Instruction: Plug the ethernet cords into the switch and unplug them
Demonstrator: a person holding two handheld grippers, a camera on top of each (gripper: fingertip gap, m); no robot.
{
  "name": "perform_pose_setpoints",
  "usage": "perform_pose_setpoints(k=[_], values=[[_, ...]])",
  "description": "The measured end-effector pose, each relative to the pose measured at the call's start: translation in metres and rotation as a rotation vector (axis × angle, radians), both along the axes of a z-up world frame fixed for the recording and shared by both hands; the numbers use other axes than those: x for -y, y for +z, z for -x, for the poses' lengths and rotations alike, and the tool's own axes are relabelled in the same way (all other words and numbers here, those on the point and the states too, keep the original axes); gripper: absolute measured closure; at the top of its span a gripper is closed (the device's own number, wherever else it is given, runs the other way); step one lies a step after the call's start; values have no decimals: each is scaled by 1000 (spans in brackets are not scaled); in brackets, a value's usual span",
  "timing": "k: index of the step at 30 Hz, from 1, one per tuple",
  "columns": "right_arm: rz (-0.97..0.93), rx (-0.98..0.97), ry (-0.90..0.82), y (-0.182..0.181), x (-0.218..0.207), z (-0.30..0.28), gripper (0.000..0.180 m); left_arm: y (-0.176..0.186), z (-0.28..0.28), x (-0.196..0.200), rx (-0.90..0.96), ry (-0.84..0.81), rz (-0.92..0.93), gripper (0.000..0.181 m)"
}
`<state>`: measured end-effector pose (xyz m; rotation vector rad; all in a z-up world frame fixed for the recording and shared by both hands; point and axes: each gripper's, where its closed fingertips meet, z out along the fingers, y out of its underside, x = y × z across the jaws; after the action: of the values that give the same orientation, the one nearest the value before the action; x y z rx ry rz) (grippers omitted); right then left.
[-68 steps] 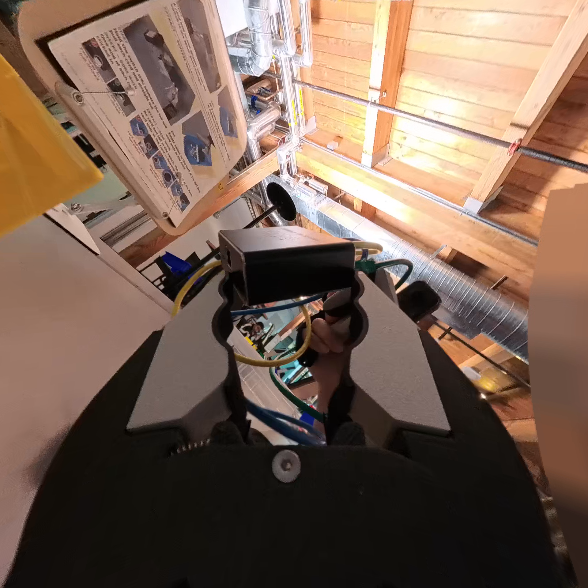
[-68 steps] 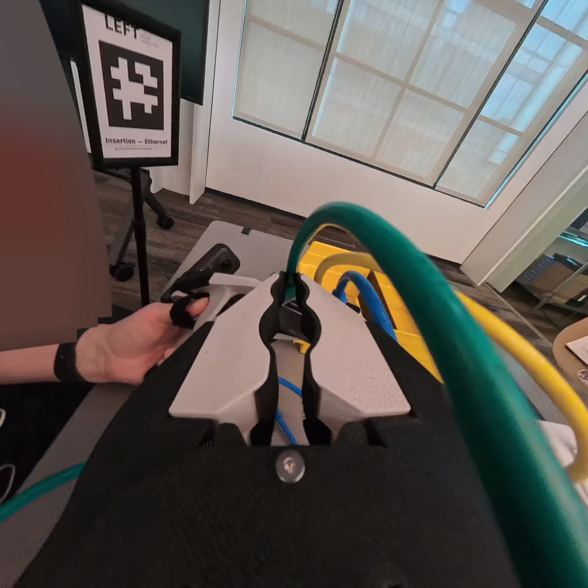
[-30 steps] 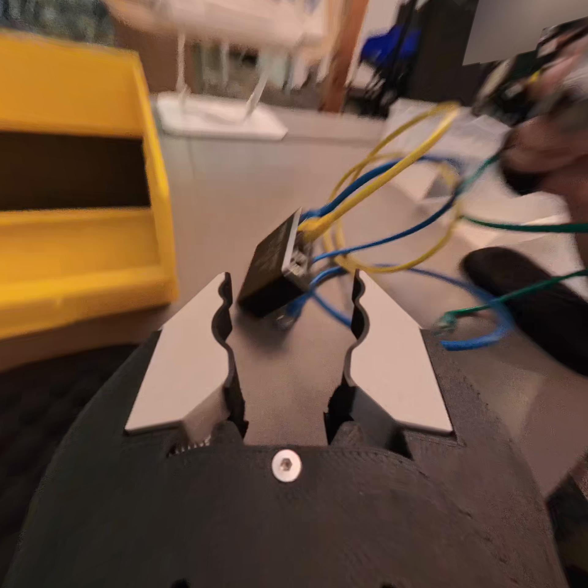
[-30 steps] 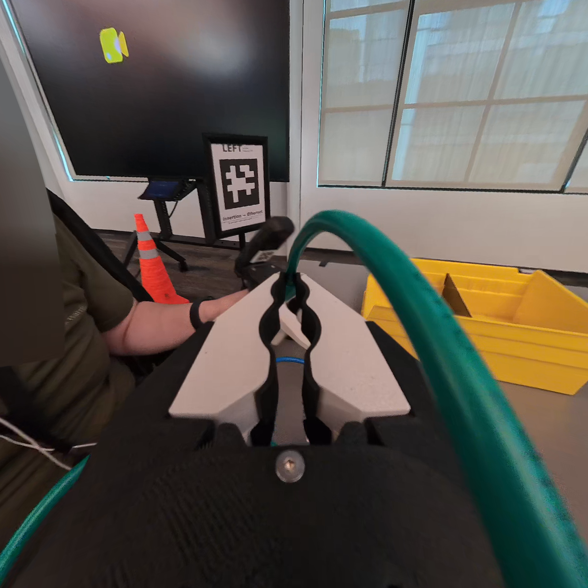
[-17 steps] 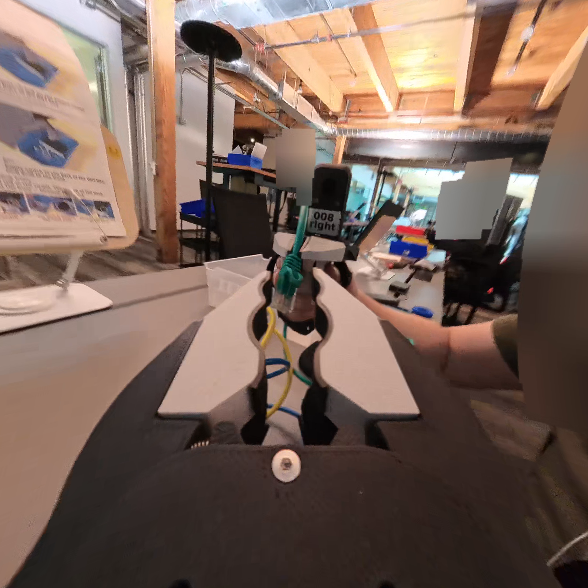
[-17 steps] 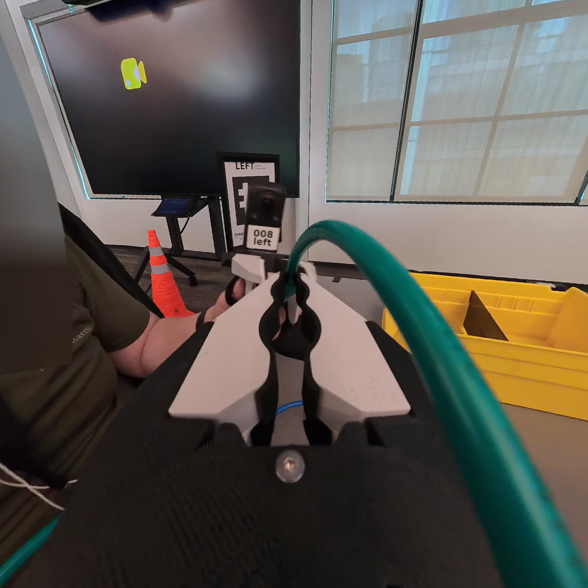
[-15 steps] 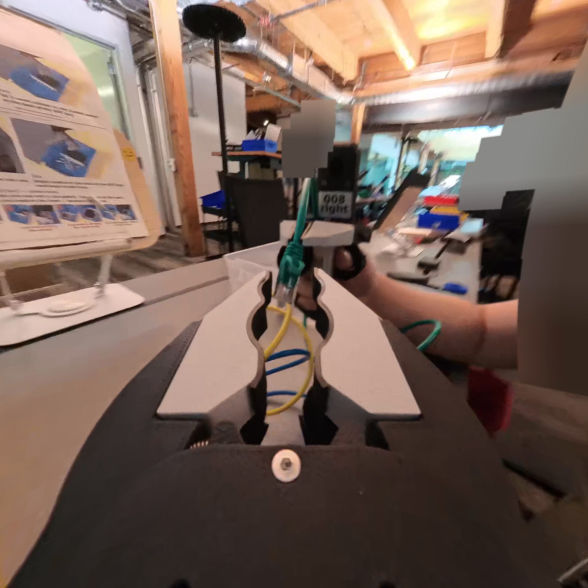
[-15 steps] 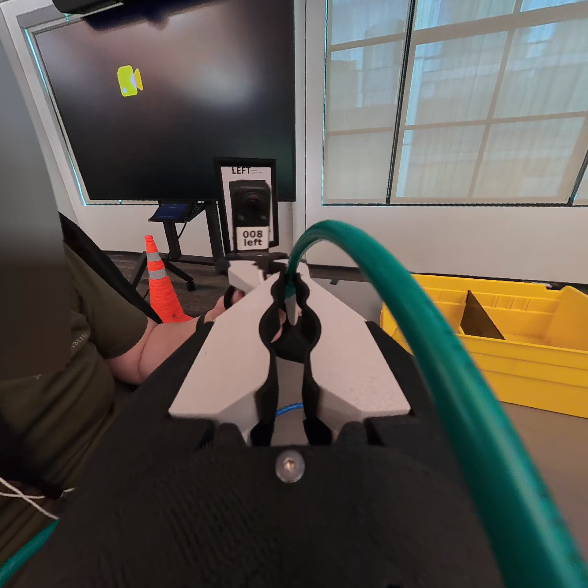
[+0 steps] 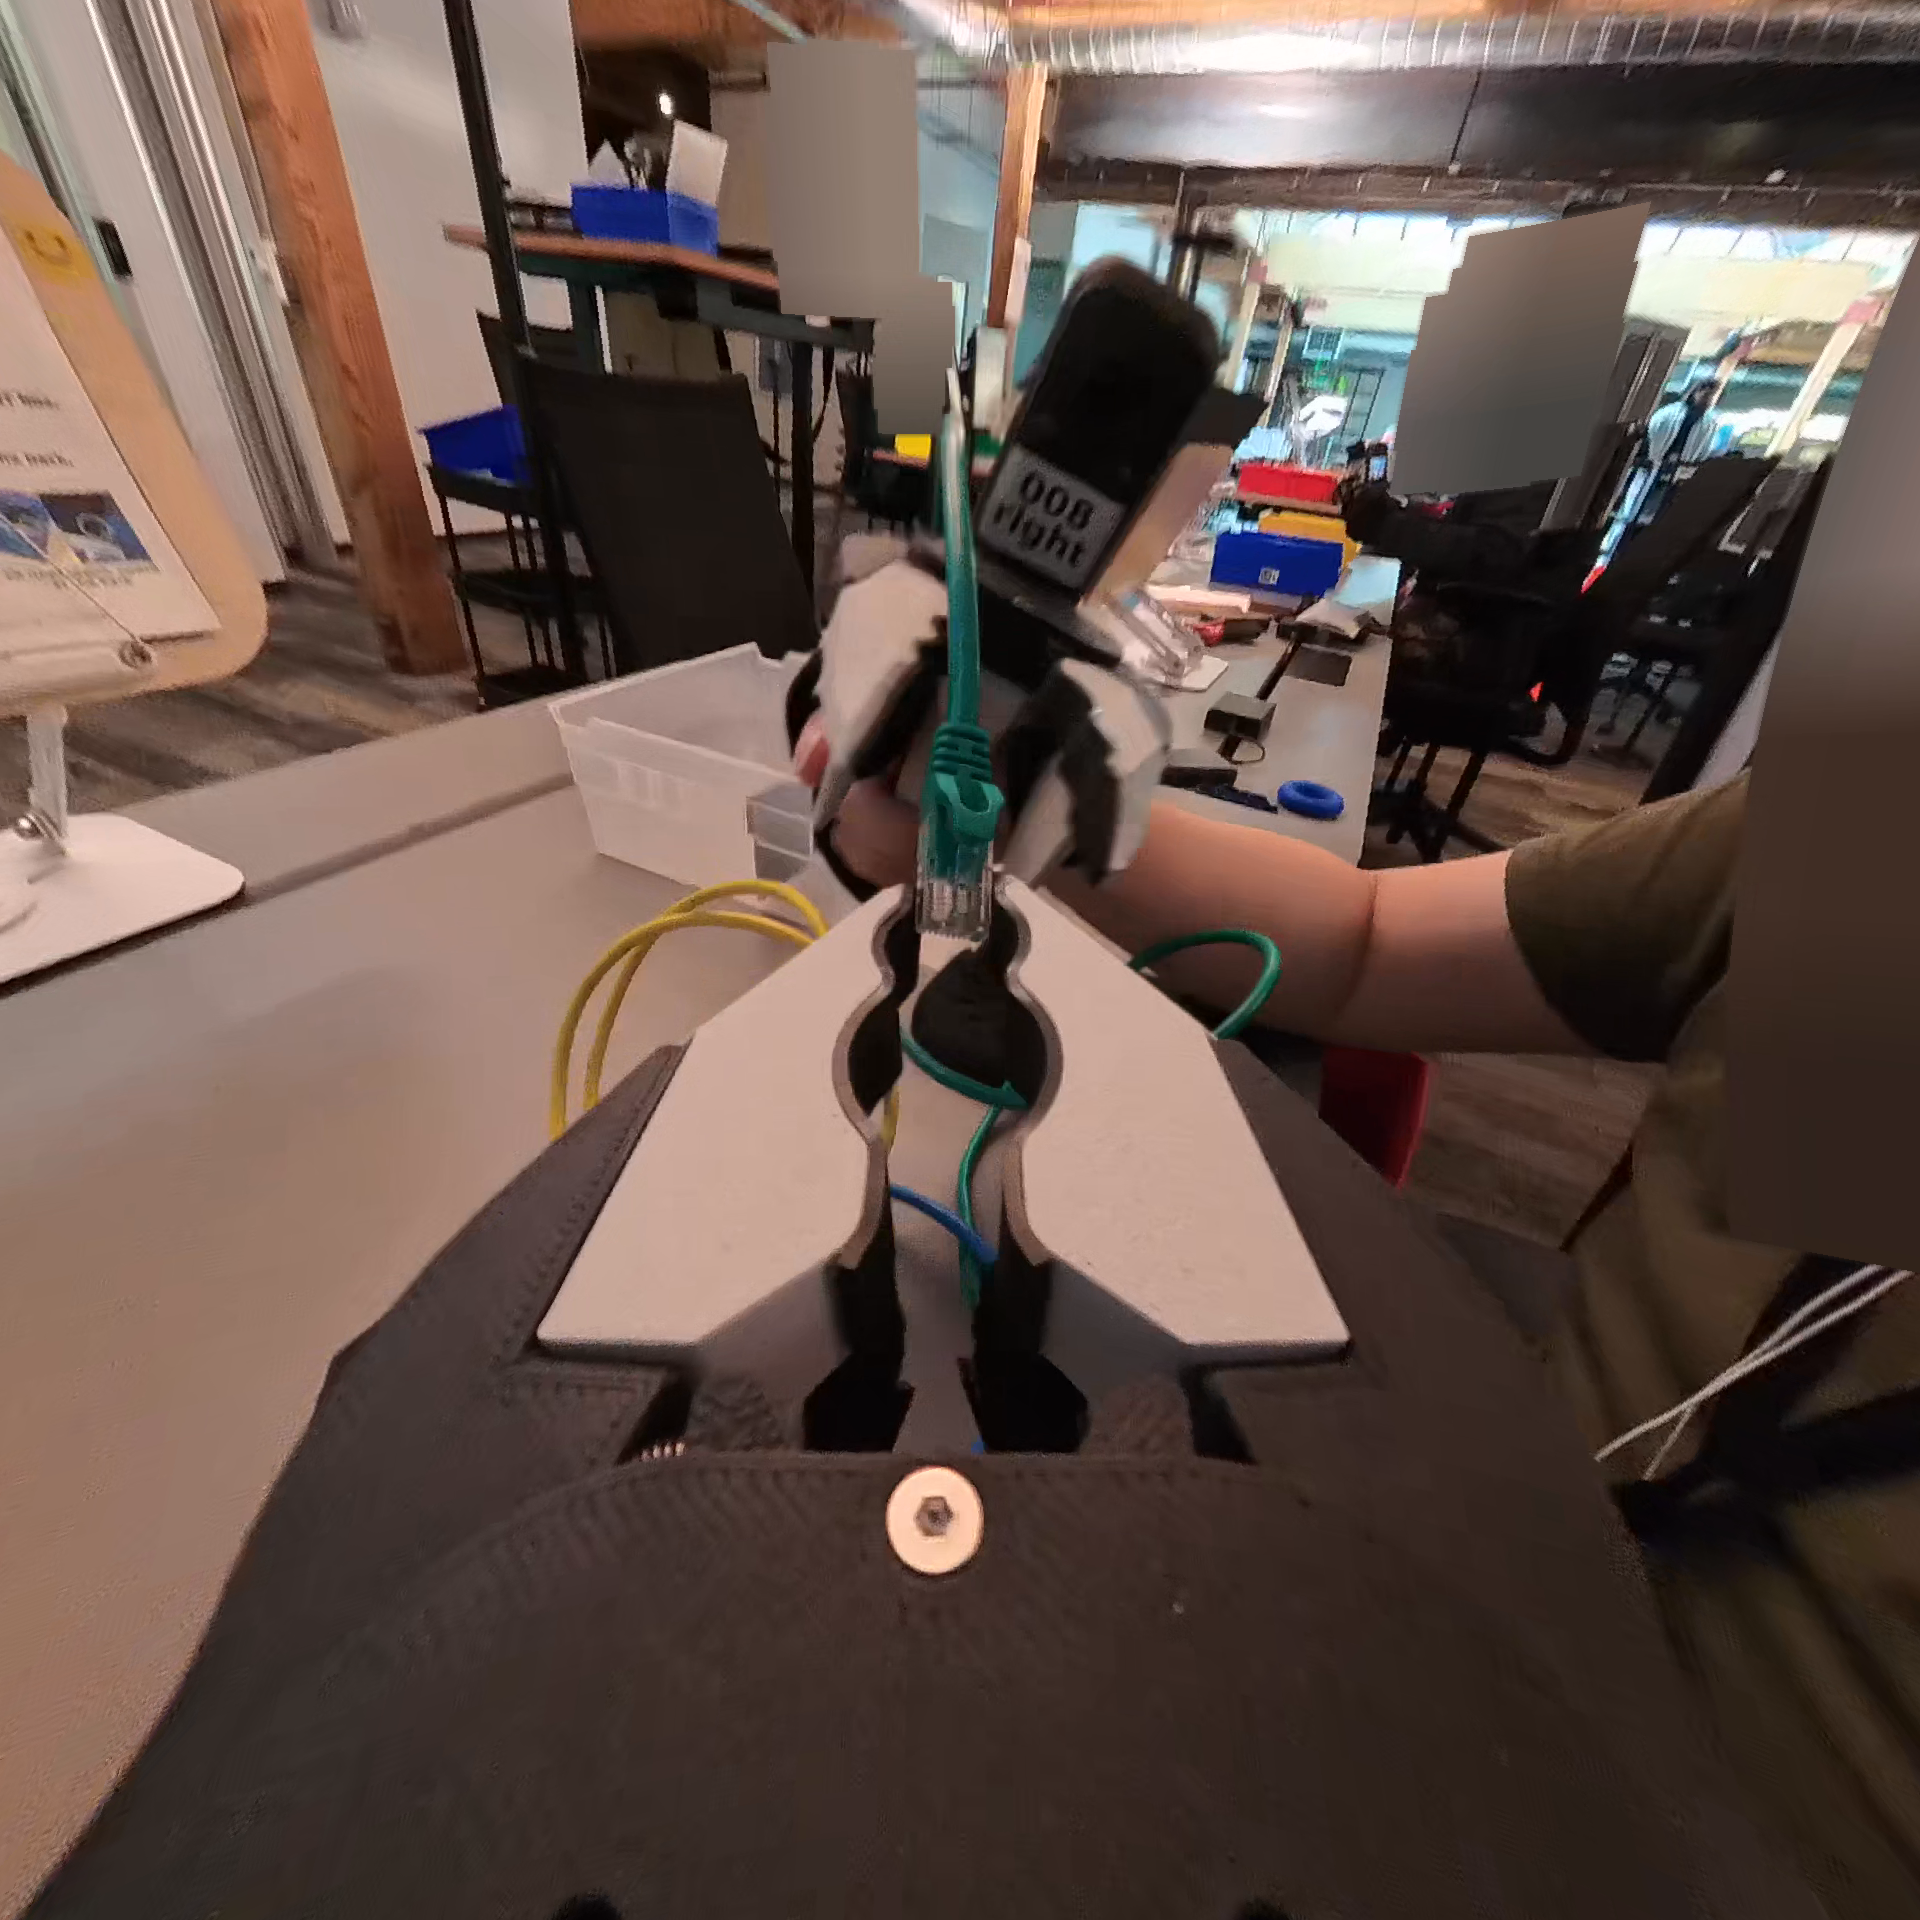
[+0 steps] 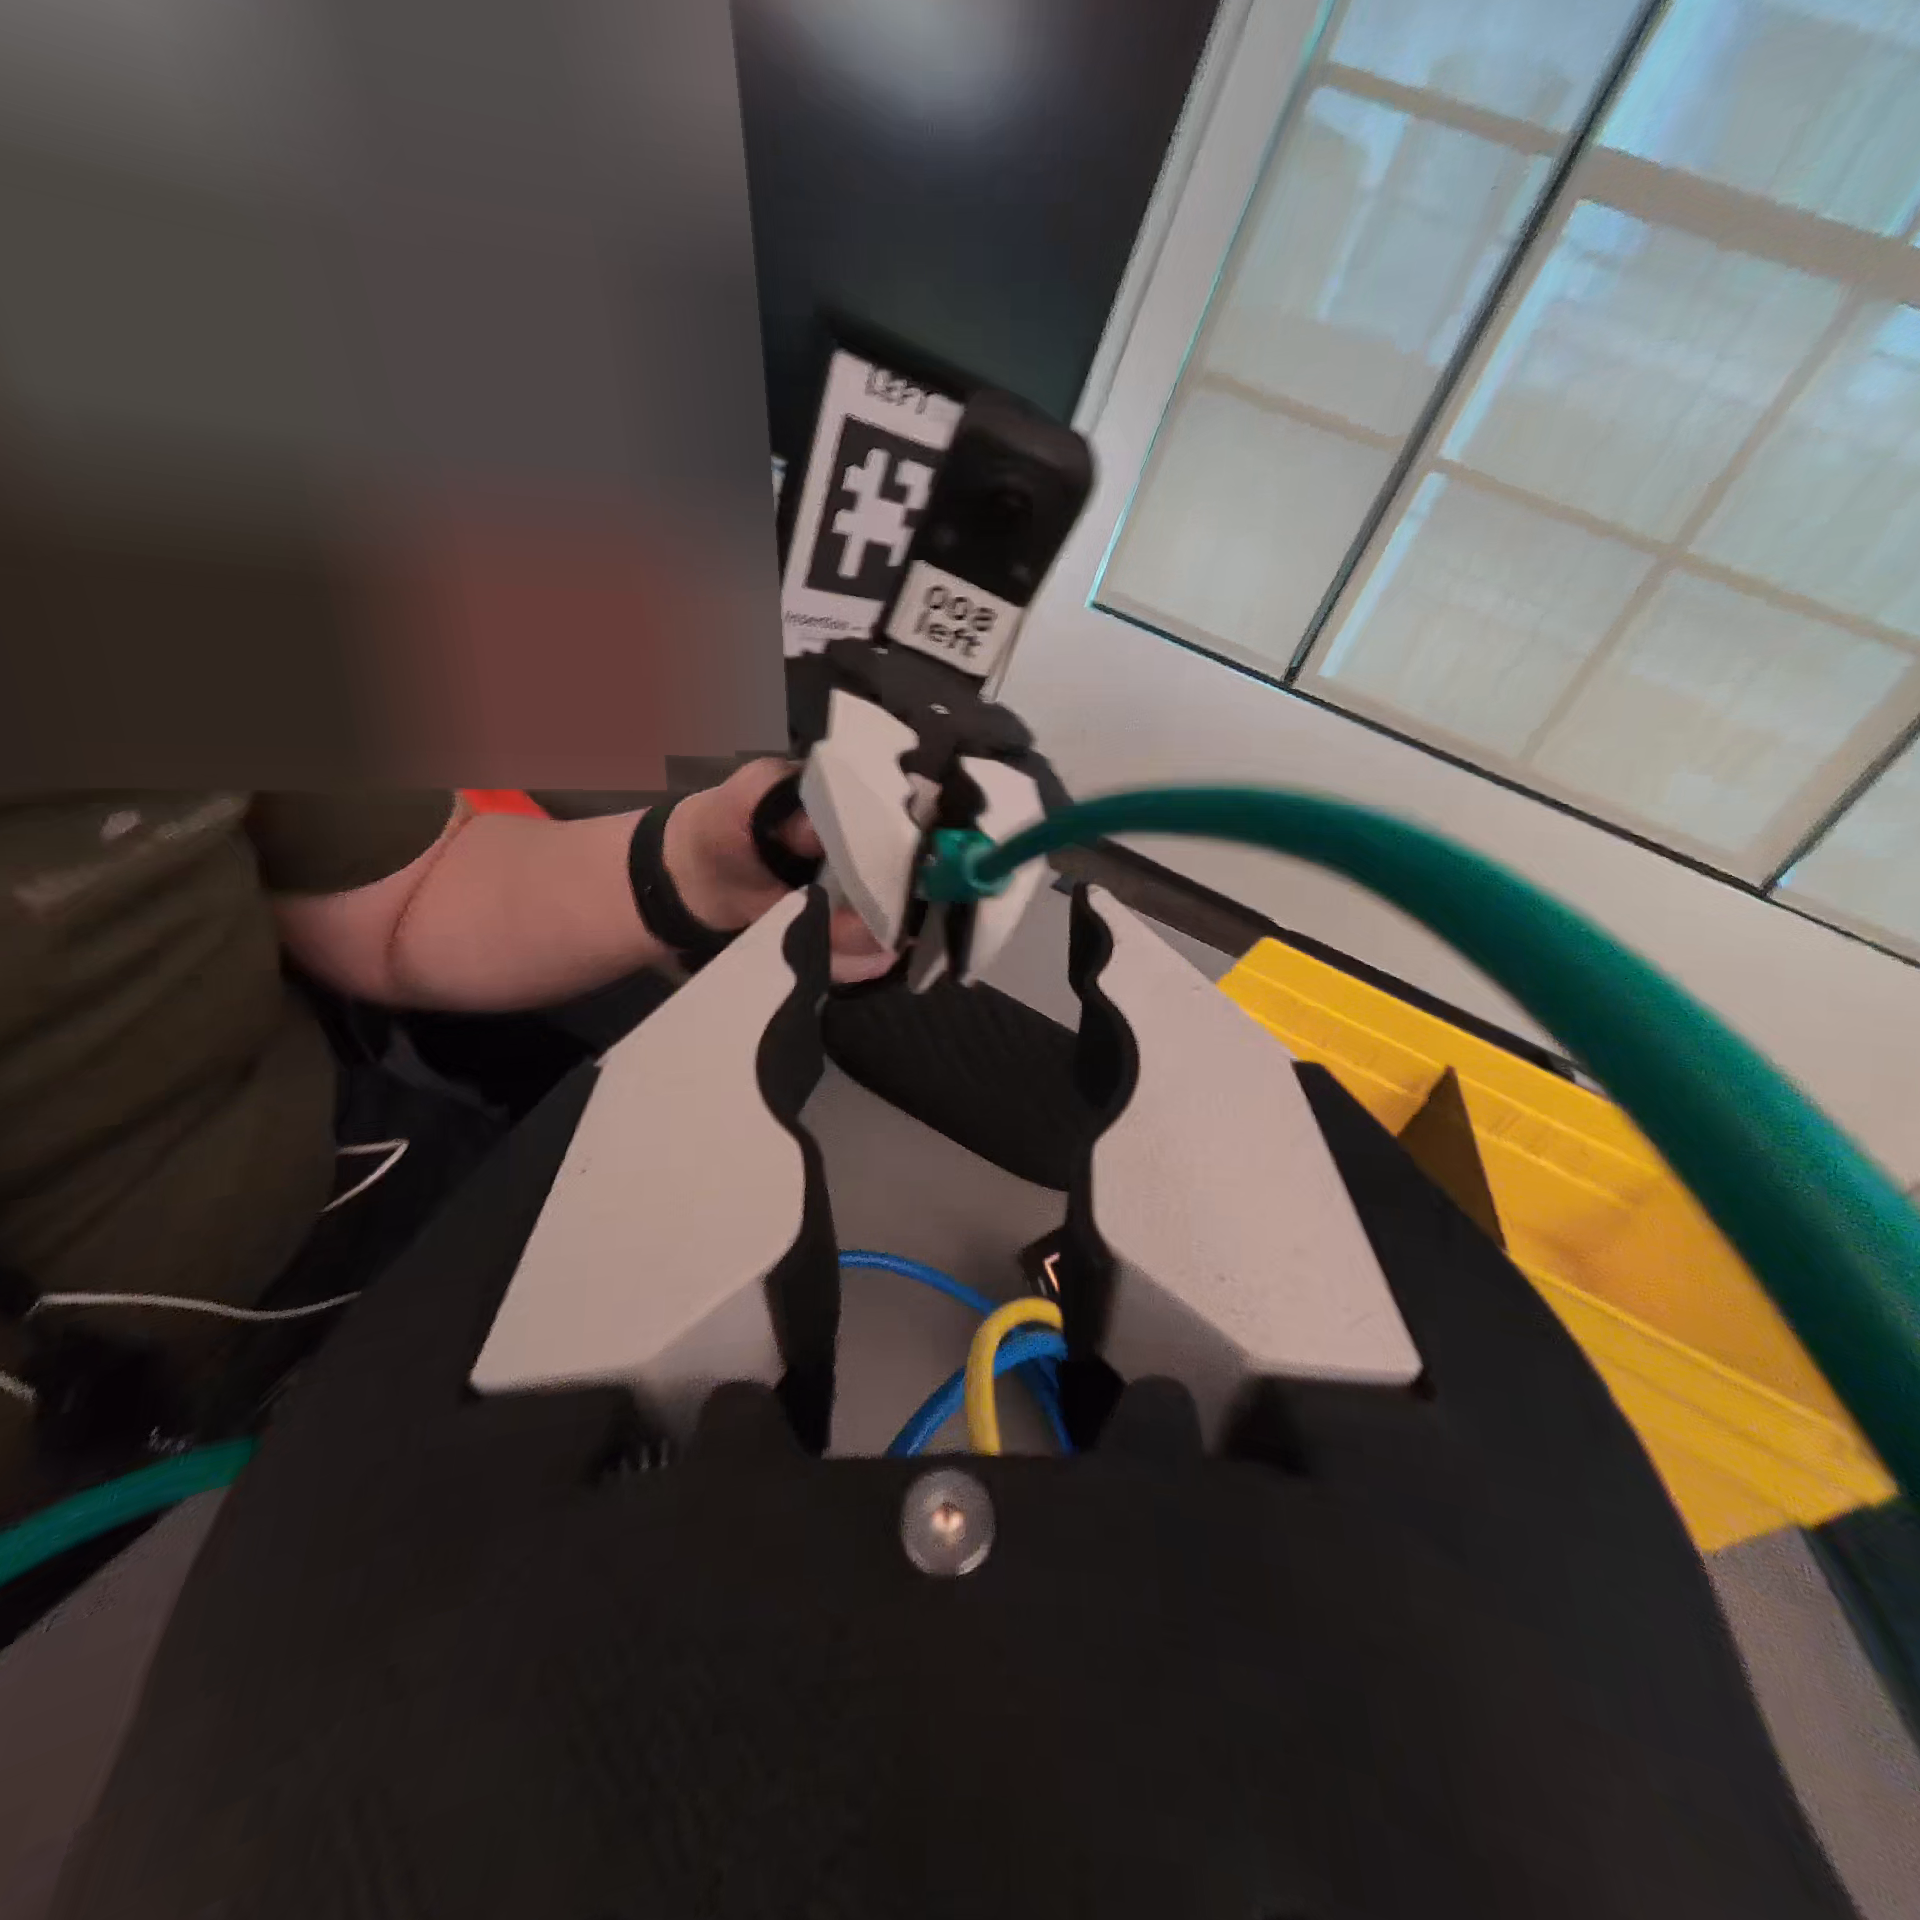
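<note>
My left gripper (image 9: 951, 920) is shut on the clear plug of the green ethernet cord (image 9: 954, 821) and holds it above the table. In the right wrist view the left gripper (image 10: 935, 883) shows straight ahead with the green cord (image 10: 1455, 935) arching away from it. My right gripper (image 10: 948, 904) is open and empty, just short of the plug; it also shows in the left wrist view (image 9: 966, 769) with its jaws apart around the cord. Yellow (image 9: 623, 966) and blue (image 10: 935, 1382) cords lie on the table. A black corner (image 10: 1042, 1273), perhaps the switch, shows where they meet.
A yellow bin (image 10: 1558, 1195) stands on the grey table (image 9: 260, 1143) to the right of my right gripper. A clear plastic tray (image 9: 665, 758) sits at the table's far side. An instruction board on a white stand (image 9: 62, 623) is at far left. A person's forearm (image 9: 1299, 956) reaches in. The tips of both grippers are at nearly the same place.
The left gripper let go of the switch, rose and shut on the green plug. The right gripper, shut on that cord until half a second ago, has opened and let it go.
</note>
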<state>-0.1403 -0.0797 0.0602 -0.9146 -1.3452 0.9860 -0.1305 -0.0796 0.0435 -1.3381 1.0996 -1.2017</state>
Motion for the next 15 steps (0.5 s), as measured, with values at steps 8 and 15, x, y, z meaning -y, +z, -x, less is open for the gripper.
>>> perform_pose_setpoints(k=[8, 15], values=[[63, -21, 24, 20, 8, 7, 138, 0, -7, 14, -69, -5, -36, 170], [118, -15, 121, 24, 29, 20, 123, 6, -10, 24, -130, -31, -66, 170]])
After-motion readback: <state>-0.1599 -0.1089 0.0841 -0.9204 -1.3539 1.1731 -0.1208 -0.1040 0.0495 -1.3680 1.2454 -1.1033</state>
